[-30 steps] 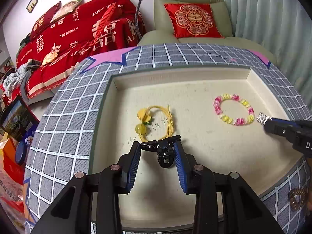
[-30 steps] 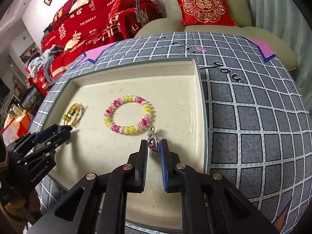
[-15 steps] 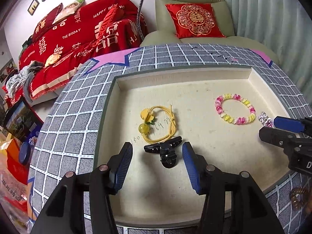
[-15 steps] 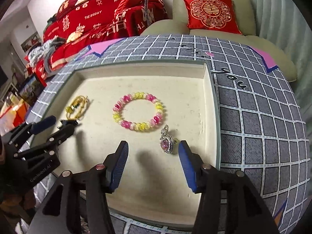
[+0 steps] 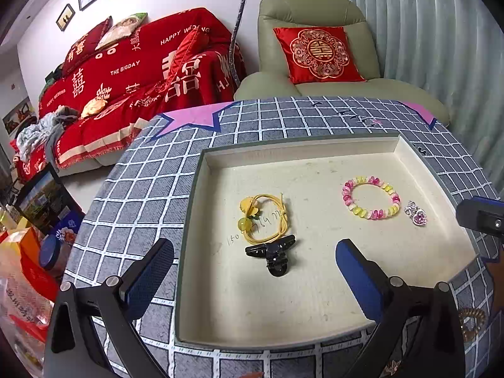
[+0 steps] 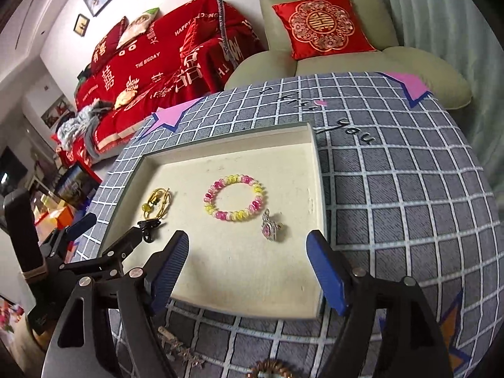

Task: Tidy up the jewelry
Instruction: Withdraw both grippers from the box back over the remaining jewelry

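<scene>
Left gripper [image 5: 254, 269]: jaws wide, empty | right gripper [image 6: 247, 263]: jaws wide, empty | tray [image 5: 189, 208] holds hair clip [image 5: 273, 253], yellow cord [image 5: 266, 217], bead bracelet [image 5: 371, 197], pendant [image 5: 416, 213] | risk: clip touching cord may drag it if regrasped; brown coil [image 6: 271, 368] lies outside, likely overlooked.

The tabletop [image 5: 132, 195] wears a woven cloth, matt grey with a white grid. The tray [image 5: 189, 220] has a cream lining that looks like matt felt or suede, faintly soiled and inked. The hair clip [image 5: 273, 253] is glossy black plastic. The bead bracelet [image 5: 370, 197] shows translucent, shiny pink and yellow beads, glass or plastic. The pendant [image 5: 416, 213] glitters with silvery metal and faceted pink stones. The yellow cord bracelet [image 5: 264, 217] is thin matt string with glossy yellow beads. The left claw [image 5: 254, 280] and right claw [image 6: 248, 271] have matt black plastic arms, ribbed blue rubbery pads and bright metal screws.
</scene>
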`<move>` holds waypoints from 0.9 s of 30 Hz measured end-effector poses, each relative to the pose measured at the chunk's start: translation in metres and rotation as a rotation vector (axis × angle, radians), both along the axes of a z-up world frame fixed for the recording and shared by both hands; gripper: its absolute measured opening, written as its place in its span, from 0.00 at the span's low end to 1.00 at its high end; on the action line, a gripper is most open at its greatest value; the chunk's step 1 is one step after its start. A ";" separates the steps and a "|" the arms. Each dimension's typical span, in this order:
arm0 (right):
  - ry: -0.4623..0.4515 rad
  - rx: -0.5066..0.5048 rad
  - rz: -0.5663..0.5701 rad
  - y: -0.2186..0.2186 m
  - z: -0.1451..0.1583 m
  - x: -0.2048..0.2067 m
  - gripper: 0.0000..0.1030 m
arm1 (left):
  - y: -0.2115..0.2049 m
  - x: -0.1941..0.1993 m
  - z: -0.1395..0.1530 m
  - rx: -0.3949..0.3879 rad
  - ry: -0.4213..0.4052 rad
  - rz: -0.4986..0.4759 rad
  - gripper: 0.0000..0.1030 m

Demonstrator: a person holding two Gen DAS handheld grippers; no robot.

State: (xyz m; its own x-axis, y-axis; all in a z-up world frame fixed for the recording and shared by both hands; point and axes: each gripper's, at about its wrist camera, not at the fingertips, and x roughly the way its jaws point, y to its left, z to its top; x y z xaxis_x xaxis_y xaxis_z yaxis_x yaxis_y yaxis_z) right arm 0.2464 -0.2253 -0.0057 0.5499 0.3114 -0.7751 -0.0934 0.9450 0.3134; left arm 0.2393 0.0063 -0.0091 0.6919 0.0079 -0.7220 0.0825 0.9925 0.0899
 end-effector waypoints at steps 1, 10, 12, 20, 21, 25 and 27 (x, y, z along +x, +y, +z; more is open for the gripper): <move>0.001 0.006 -0.005 -0.002 0.001 -0.003 0.86 | 0.000 -0.003 0.002 0.001 -0.004 -0.002 1.00; -0.005 0.059 -0.018 -0.013 0.012 -0.037 0.87 | 0.014 -0.051 0.019 -0.013 -0.044 -0.030 1.00; -0.002 0.065 -0.014 -0.014 0.013 -0.045 0.87 | 0.018 -0.062 0.018 -0.026 -0.037 -0.033 1.00; 0.007 0.059 -0.020 -0.015 0.010 -0.079 0.87 | 0.023 -0.099 -0.003 -0.066 0.035 -0.061 1.00; 0.008 0.057 -0.022 -0.016 0.009 -0.083 0.87 | 0.022 -0.102 -0.005 -0.067 0.038 -0.064 1.00; 0.025 0.052 -0.037 -0.021 0.003 -0.096 0.87 | 0.019 -0.115 -0.012 -0.064 0.045 -0.077 1.00; 0.034 0.047 -0.047 -0.024 -0.001 -0.103 0.87 | 0.019 -0.121 -0.015 -0.060 0.050 -0.082 1.00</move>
